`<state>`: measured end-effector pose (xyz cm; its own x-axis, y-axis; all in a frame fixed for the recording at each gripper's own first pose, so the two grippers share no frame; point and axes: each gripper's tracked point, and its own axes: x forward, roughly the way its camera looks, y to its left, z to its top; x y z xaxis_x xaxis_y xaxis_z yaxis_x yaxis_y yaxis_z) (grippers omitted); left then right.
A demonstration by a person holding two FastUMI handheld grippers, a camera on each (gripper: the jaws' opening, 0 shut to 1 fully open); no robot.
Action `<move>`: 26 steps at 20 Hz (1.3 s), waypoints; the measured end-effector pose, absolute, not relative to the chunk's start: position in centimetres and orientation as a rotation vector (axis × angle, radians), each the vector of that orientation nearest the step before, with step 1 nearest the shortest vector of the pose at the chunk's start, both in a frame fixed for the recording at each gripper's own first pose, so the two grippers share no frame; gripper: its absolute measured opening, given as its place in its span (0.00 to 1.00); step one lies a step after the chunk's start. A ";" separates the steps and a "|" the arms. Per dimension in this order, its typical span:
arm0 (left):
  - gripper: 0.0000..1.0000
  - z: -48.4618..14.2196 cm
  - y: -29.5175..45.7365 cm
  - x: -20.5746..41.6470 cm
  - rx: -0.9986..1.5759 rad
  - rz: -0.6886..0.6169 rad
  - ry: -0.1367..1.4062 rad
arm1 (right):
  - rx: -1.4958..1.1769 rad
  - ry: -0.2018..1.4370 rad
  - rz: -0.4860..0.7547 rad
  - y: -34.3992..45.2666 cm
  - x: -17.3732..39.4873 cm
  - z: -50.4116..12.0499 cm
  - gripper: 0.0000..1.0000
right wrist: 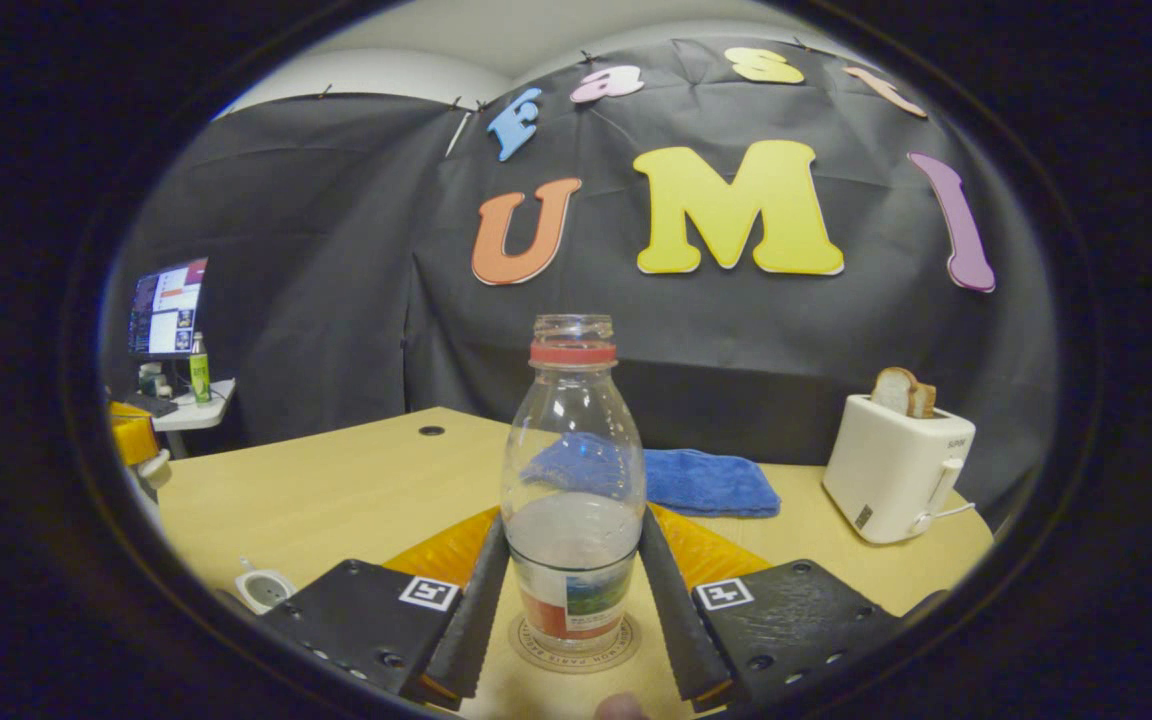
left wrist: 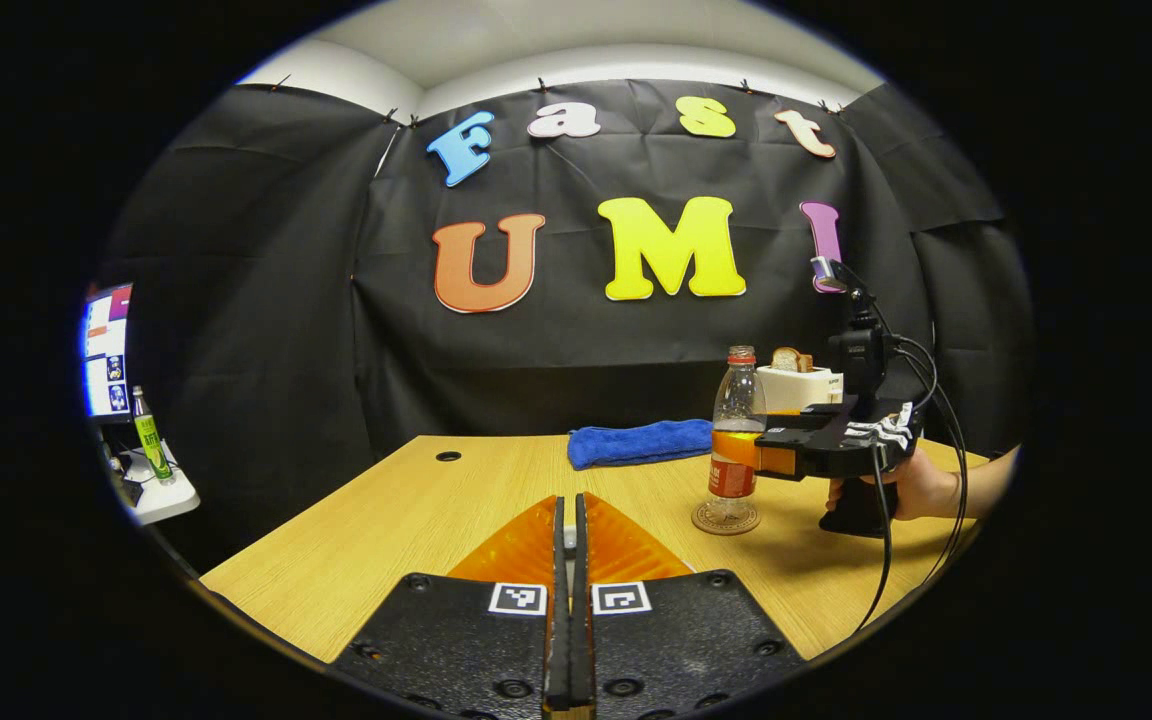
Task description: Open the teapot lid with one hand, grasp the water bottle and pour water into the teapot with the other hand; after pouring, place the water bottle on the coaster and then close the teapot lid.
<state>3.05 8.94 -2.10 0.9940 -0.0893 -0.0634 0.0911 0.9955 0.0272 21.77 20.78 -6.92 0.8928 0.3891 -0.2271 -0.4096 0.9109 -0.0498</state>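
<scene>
The table (right wrist: 336, 490) carries a toaster (right wrist: 896, 480) far right with bread in its slot, and a blue towel (right wrist: 706, 482) at the back. The bottle (right wrist: 572, 500) stands upright on the coaster (right wrist: 576, 645), uncapped, part full. The right gripper (right wrist: 572, 600) brackets its lower body, a finger at each side; whether both press or have just let go I cannot tell. The left gripper (left wrist: 567, 560) hangs over the near table with fingers together, holding nothing. From the left gripper view the bottle (left wrist: 735, 440) sits right of centre on its coaster (left wrist: 725, 518), a hand (left wrist: 921, 485) holding the right gripper (left wrist: 771, 455). I judge the placing step is ending: next calls for releasing, backing straight off without tipping the bottle, then closing the teapot lid.
</scene>
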 end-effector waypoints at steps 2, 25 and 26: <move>0.03 -2.2 9.0 3.1 0.027 -0.085 0.065 | -0.085 0.220 0.411 20.8 21.9 -7.3 0.71; 0.02 -2.8 8.5 3.2 0.016 -0.096 0.090 | -0.064 0.268 0.383 18.4 19.0 -9.0 0.94; 0.02 -3.0 7.7 3.3 0.007 -0.103 0.094 | -0.064 0.281 0.377 17.5 18.0 -9.0 0.94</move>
